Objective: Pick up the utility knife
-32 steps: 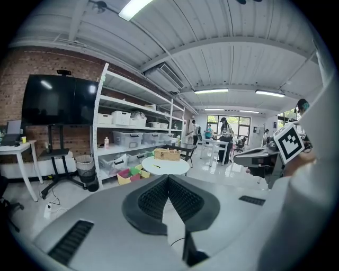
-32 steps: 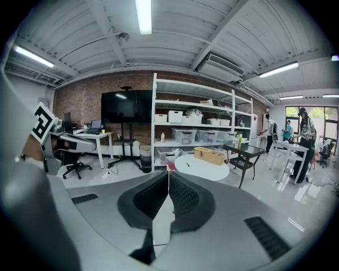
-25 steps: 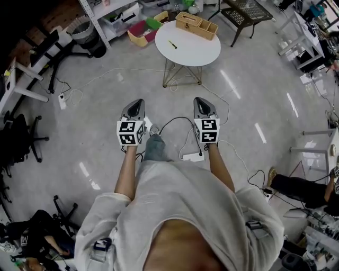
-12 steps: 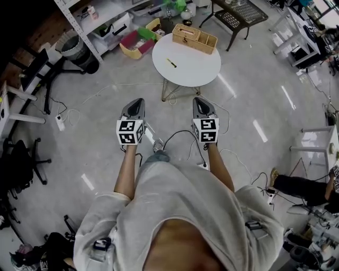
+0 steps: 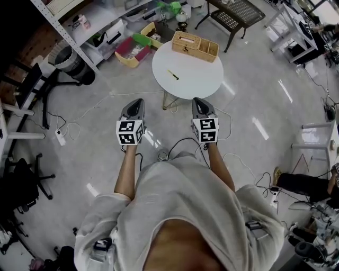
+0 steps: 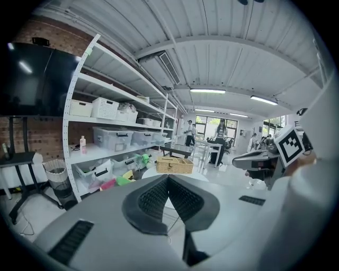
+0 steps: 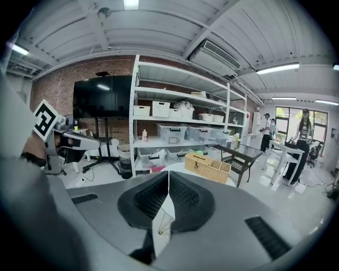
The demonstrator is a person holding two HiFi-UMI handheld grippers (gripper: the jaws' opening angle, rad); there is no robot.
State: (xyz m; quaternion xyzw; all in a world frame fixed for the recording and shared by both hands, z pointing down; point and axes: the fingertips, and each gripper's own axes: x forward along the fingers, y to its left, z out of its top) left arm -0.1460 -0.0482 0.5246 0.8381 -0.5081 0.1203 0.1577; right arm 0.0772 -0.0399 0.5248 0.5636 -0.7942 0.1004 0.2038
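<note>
The utility knife (image 5: 173, 74), small and yellow, lies on the round white table (image 5: 204, 79) ahead of me, left of the table's middle. A wicker box (image 5: 195, 46) stands at the table's far edge and shows too in the left gripper view (image 6: 174, 165) and the right gripper view (image 7: 207, 166). My left gripper (image 5: 136, 100) and right gripper (image 5: 199, 99) are held side by side over the floor, short of the table. Both are shut with nothing in them; the pads of the left gripper (image 6: 168, 177) and the right gripper (image 7: 168, 173) meet at the tips.
A white shelf rack (image 5: 79, 26) with storage boxes lines the left, with a mesh bin (image 5: 69, 61) and coloured trays (image 5: 132, 50) beside it. Cables (image 5: 180, 142) and a power strip lie on the floor by my feet. A dark metal table (image 5: 238, 13) stands beyond.
The table, knife and wicker box have come nearer and lower in the head view as I walk forward. Both grippers keep their pose, side by side and shut.
</note>
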